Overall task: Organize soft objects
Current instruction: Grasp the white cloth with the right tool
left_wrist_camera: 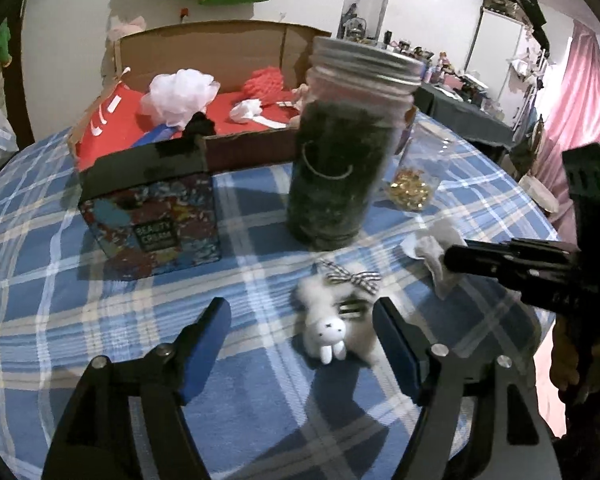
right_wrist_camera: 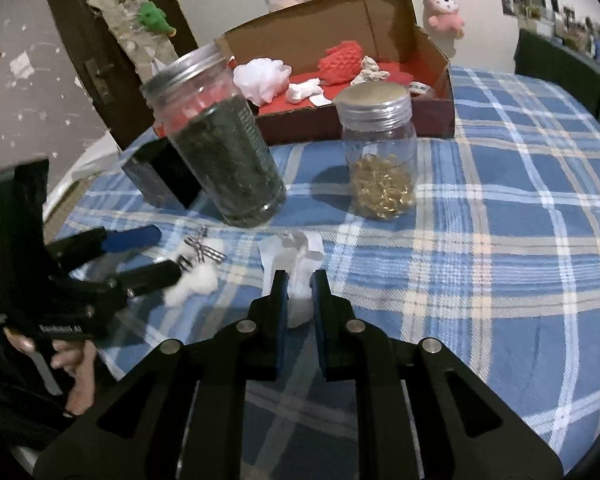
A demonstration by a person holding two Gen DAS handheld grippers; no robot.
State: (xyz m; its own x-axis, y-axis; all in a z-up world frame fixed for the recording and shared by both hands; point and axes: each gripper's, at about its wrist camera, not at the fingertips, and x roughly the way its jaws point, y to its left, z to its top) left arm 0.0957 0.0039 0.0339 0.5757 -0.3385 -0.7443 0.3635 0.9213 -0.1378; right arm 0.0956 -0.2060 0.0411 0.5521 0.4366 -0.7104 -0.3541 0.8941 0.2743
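Two soft items awaited boxing
Left gripper (left_wrist_camera: 300, 340) gaped around the plush bunny (left_wrist_camera: 328, 330), lower centre; right gripper (right_wrist_camera: 299, 300) pinched the white cloth (right_wrist_camera: 296, 276); both seemed light and squashy, best grasped mid-body.

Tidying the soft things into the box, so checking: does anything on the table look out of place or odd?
Two soft items lie outside the cardboard box: the white plush bunny on the cloth between the left tool's open fingers, and a crumpled white cloth pinched in the right tool. Both jars stand upright; nothing spilled.
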